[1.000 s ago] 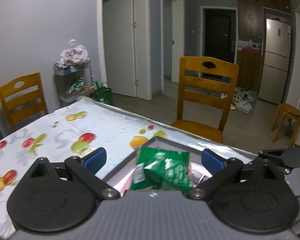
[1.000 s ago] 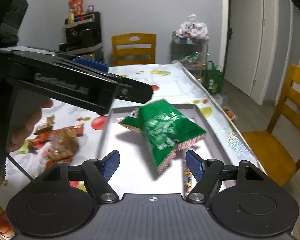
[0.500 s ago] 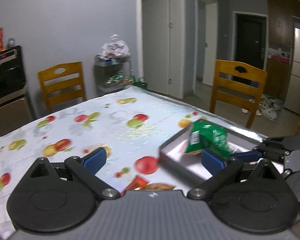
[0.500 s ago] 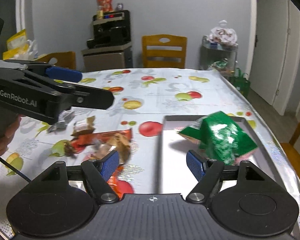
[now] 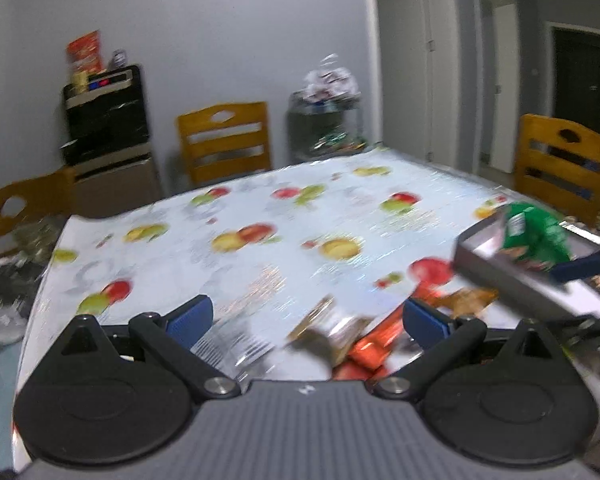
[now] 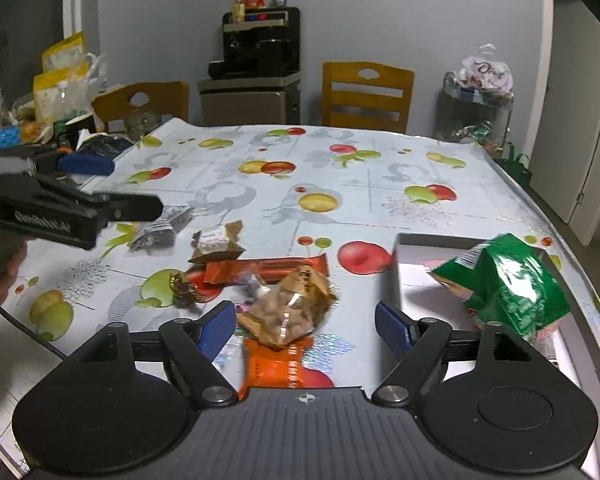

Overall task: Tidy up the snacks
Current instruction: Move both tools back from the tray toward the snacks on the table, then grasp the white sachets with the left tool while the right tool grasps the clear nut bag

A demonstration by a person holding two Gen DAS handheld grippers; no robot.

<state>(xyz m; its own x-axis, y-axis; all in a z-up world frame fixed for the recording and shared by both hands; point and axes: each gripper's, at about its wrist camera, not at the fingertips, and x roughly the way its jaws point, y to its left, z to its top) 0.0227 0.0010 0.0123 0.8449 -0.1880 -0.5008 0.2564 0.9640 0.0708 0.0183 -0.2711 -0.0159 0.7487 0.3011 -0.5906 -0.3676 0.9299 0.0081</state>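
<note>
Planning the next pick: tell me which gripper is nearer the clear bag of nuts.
Right. The right gripper has the clear bag of nuts between its opening jaws, pads not touching. The left gripper is off to the left, farther up the table.

Green snack bag lies in the grey tray; right hand-held gripper opening over loose wrapped snacks.

Left gripper fingers wide apart, empty. Right gripper angled down, fingers opening, nothing between.
</note>
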